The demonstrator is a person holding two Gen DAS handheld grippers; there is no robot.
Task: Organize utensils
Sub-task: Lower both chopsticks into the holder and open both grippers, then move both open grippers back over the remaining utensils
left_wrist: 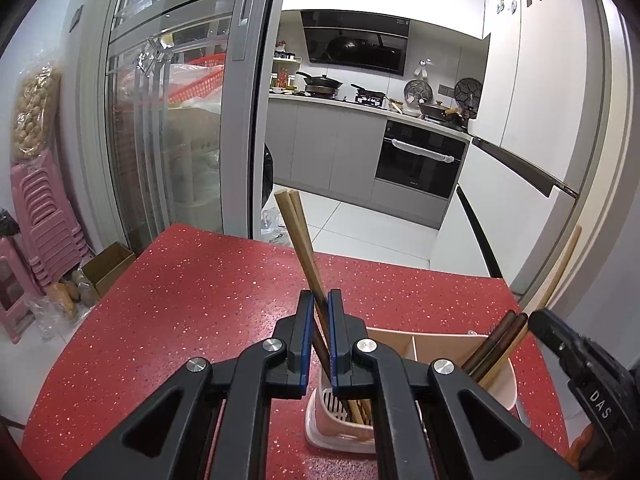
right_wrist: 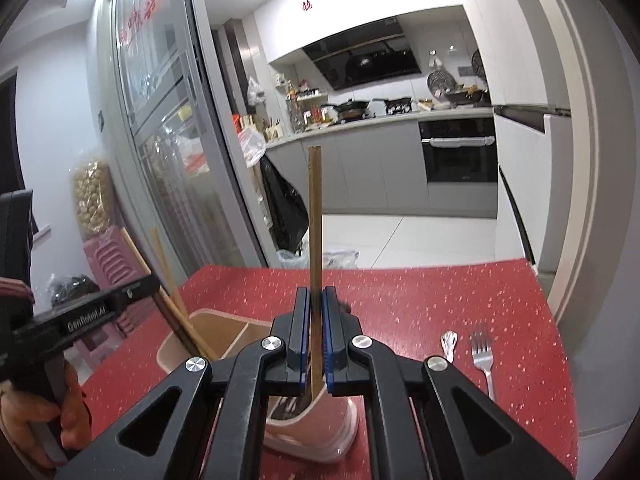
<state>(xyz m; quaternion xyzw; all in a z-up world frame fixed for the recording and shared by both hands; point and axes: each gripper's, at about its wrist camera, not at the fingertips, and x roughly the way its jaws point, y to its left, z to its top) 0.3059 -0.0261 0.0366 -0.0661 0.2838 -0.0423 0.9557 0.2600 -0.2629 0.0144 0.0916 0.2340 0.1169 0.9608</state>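
Wooden chopsticks were the things in hand. The left gripper point(left_wrist: 321, 334) was clamped on a pair of chopsticks point(left_wrist: 298, 236), its blue pads pressed against the shafts low down, with the square upper ends leaning up and away from the holder point(left_wrist: 502, 390). The lower tips already reached into the holder's near compartment, above its slotted floor. The right gripper point(right_wrist: 316, 336) was closed tight on a single chopstick point(right_wrist: 315, 216), held upright, its lower end just inside the holder point(right_wrist: 320, 428) among darker pieces already standing there.

The pinkish plastic holder stood on the red speckled table point(left_wrist: 180, 300), divided into compartments; more brown chopsticks point(left_wrist: 494, 344) leaned out of the compartment on the holder's far side from the left gripper. A fork point(right_wrist: 483, 354) and a spoon point(right_wrist: 449, 344) lay flat on the table, off to the right of the holder, apart from each other.

Judging by their look, the chopsticks would be light, stiff and smooth, so they could swivel or slide between the pads if gripped loosely. A hold near the middle of the shaft seemed best, since it would keep the stick from tipping, and a pair would need squeezing evenly so one did not slip out. The holder looked light as well and might tip or skid if a stick were pushed against its wall. The metal fork and spoon would probably be heavier and slick, lying low on the table, best taken across the narrow handle.
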